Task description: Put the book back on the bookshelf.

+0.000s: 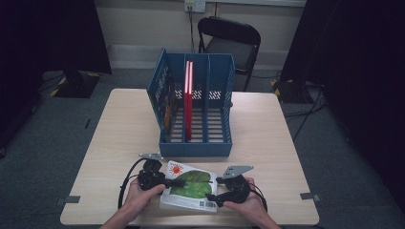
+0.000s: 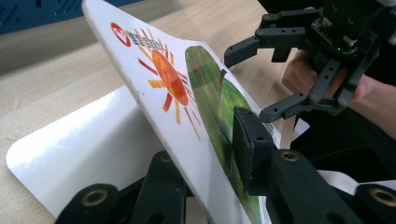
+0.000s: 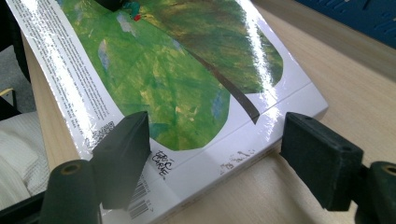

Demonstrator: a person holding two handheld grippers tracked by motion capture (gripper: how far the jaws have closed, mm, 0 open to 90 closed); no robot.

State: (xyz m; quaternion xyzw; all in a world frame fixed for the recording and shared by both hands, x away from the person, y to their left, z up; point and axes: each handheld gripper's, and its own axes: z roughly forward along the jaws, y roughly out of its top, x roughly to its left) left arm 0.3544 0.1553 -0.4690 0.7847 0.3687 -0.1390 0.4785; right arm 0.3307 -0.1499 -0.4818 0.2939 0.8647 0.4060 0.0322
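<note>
On the table [image 1: 119,119], a blue rack [image 1: 196,143] is holding a red book [image 1: 188,102] upright. The picture book [image 1: 188,187] is lying at the near edge, its cover being lifted by the left gripper [image 1: 177,182], clamped on it. The right gripper [image 1: 220,191] is waiting with jaws apart at the spine. Next it likely needs to grip the spine and stand the book up for the rack.

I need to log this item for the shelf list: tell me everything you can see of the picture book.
The picture book is a thin, glossy board book with a white back cover bearing a big green leaf, an orange sun, small print and a barcode. It lies at the table's near edge, in front of the blue file rack. The left gripper clamps its raised cover; the right gripper straddles the opposite edge, jaws open.
</note>
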